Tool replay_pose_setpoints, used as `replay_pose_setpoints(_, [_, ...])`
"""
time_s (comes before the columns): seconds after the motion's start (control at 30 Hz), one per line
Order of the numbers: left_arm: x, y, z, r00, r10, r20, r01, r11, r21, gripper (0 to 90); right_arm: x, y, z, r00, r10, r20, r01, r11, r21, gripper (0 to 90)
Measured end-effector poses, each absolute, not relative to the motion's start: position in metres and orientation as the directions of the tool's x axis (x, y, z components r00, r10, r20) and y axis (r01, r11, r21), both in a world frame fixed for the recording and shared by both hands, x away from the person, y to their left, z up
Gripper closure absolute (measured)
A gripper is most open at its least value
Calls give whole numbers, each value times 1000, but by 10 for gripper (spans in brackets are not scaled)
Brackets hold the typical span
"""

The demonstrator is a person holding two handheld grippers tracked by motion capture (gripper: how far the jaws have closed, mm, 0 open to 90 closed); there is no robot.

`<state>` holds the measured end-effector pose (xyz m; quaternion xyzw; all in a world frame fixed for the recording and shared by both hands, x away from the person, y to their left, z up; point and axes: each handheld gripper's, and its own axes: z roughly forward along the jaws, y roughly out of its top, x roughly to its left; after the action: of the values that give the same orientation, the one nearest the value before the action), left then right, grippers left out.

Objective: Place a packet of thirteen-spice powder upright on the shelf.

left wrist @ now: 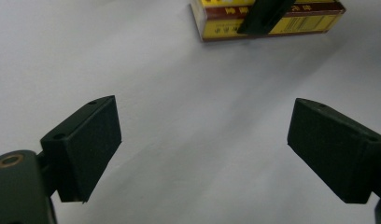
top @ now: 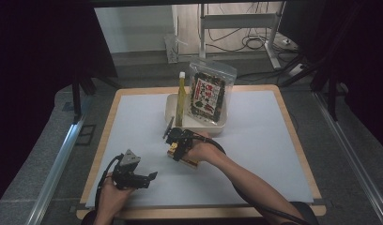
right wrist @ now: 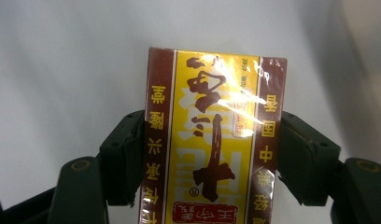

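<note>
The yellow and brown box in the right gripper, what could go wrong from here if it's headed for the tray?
1. The box has a glossy wrap, and the right gripper pinches only its long edges, so it may slip or twist when lifted.
2. The tray already holds an upright bottle and a leaning snack bag; a careless entry could topple either.
3. The left gripper is open and idle, so it gives no support.

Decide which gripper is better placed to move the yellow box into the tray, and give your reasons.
Right. The right gripper has its jaws against both sides of the box, near the tray. The left gripper is open over bare table, farther away.
</note>
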<state>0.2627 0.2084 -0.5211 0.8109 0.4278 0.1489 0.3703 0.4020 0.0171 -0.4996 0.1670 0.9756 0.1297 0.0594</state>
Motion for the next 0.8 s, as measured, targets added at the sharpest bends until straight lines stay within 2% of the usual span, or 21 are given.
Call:
replay_pose_setpoints(0.13, [263, 207, -520, 583, 807, -97, 596, -344, 726, 94, 399, 9, -489, -931, 362, -52, 322, 879, 353, 321])
replay_pose_setpoints(0.33, [265, 204, -518, 569, 809, -148, 606, -291, 740, 94, 393, -10, -470, -922, 385, -47, 306, 796, 522, 322])
replay_pose_setpoints(0.47, [266, 203, -517, 561, 804, -198, 625, -255, 738, 127, 389, -24, -462, -911, 410, -41, 299, 726, 619, 323])
replay_pose_setpoints(0.8, [276, 177, -510, 576, 778, -251, 604, -197, 772, 201, 382, -48, -455, -883, 470, 15, 307, 551, 776, 324])
